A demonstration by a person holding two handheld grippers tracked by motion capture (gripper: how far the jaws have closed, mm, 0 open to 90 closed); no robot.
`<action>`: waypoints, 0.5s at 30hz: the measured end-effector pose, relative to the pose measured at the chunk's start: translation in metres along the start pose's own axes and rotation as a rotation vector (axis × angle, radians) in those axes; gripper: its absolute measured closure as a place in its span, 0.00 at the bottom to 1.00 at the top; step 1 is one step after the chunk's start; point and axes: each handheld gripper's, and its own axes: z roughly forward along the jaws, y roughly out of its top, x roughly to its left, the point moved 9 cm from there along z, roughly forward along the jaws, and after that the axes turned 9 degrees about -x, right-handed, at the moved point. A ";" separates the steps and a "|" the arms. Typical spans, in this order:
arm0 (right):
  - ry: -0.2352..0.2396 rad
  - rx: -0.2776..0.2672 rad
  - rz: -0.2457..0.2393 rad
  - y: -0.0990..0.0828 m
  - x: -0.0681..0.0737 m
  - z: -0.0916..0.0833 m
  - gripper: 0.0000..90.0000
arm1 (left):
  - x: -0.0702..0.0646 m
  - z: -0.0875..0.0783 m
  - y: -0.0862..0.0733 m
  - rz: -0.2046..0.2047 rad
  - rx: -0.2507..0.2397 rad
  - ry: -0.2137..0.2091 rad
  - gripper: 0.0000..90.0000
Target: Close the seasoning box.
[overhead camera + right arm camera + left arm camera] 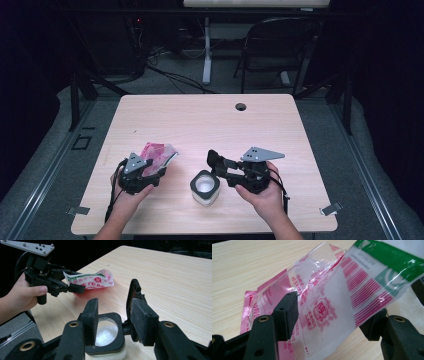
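The bag [322, 302] lies between the jaws of the left gripper [150, 172] with its long axis running on away from that tool, the far end tipped up off the table [200, 120] in the left gripper view. It is one clear plastic pouch, crinkled, printed with pink-red stripes and characters and a green band at one end; a pink edge sits under it toward the table. The left jaws clamp the bag between their pads. In the right gripper view the same bag points sideways out of that tool, green corner nearest the hand [22, 293].

One jar [205, 187] stands upright just beside the right gripper [215, 165], below its jaws: a squarish white pot with a black rim around a round mouth, white grains inside. The right jaws stand apart above the rim, one pad over each side, and grasp nothing.

Two grippers, one bag, one jar.
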 end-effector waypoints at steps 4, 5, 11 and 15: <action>0.001 0.010 0.004 0.001 -0.002 -0.001 0.64 | -0.003 -0.001 0.001 -0.001 0.009 -0.013 0.43; 0.000 0.011 0.006 0.001 -0.002 -0.002 0.64 | -0.004 0.000 0.002 0.001 0.009 -0.016 0.43; -0.006 0.021 0.000 0.004 -0.004 -0.007 0.64 | -0.012 -0.001 0.005 0.002 0.029 -0.041 0.44; -0.012 0.037 -0.003 0.004 -0.005 -0.008 0.64 | -0.015 -0.002 0.007 0.002 0.034 -0.048 0.44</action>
